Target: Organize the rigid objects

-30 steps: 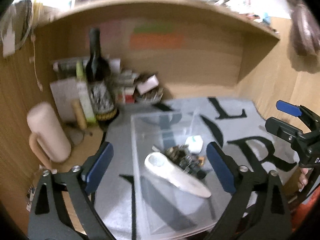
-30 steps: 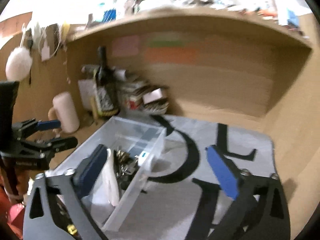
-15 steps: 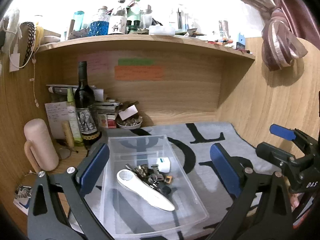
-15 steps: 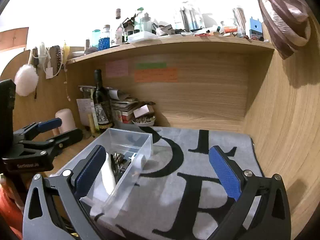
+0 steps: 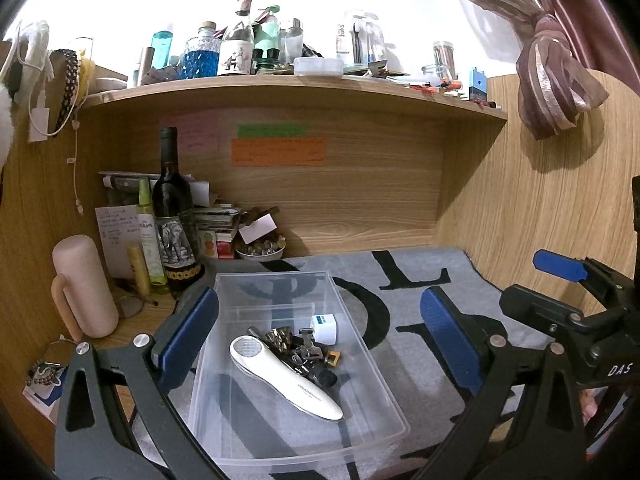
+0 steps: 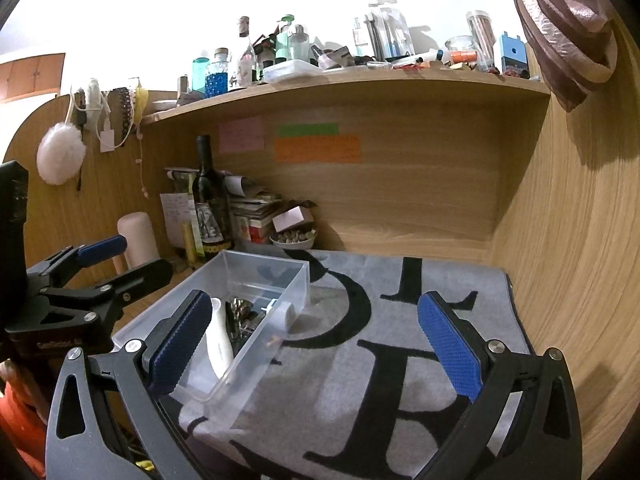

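Two grippers: both black-framed with blue pads, both held above the desk with nothing between their fingers
Left gripper [image 5: 316,336]: jaws spread wide, poised over the clear rectangular plastic bin [image 5: 394,416]; it also shows at the left edge of the right wrist view
Right gripper [image 6: 314,344]: jaws spread wide, over the grey cloth mat with large black letters [image 6: 400,392], just right of the bin
Bin position: resting on the mat's left part, near the front edge of the desk
Bin contents: a long white handheld plastic device [image 5: 284,378] lying diagonally, a small white cube charger with a blue label [image 5: 323,325], and a cluster of dark metal keys and small trinkets [image 5: 304,354] — all touching or just beside one another
Back left corner: dark glass wine bottle [image 5: 173,216] upright, a pale pink cylindrical mug with handle [image 5: 82,288] nearer the front, a small white bowl of little pieces [image 5: 260,249] beside stacked papers
Shelf above: crowded with bottles and jars — details too small to tell
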### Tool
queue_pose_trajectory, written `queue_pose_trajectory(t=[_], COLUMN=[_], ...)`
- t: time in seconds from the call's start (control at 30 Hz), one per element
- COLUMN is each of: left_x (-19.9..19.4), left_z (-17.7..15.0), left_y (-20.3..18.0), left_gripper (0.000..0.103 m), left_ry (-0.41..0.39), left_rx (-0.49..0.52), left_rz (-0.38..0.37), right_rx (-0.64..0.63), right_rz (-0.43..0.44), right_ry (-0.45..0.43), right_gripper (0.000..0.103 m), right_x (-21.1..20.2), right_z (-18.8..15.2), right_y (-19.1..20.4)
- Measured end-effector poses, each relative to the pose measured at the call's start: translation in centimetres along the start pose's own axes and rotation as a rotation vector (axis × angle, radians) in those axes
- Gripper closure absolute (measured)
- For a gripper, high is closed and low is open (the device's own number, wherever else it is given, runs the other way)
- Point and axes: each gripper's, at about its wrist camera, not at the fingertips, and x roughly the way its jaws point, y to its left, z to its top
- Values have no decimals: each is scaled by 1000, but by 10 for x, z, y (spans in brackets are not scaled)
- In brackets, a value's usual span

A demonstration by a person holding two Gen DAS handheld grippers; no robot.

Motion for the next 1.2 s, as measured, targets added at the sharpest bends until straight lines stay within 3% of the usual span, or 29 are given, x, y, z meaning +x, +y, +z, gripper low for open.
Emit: queue_pose_trajectory(t=[1.2], left_x=[11], left_z=[-2], left_y=[7], left_gripper=[0], left_ry=[21], left_rx=[-21], left_rz=[-5], right_rx=[-3], right_rz=[7], right_ry=[3], right_gripper=[0], right_x=[8], right_z=[4], right_y=[2])
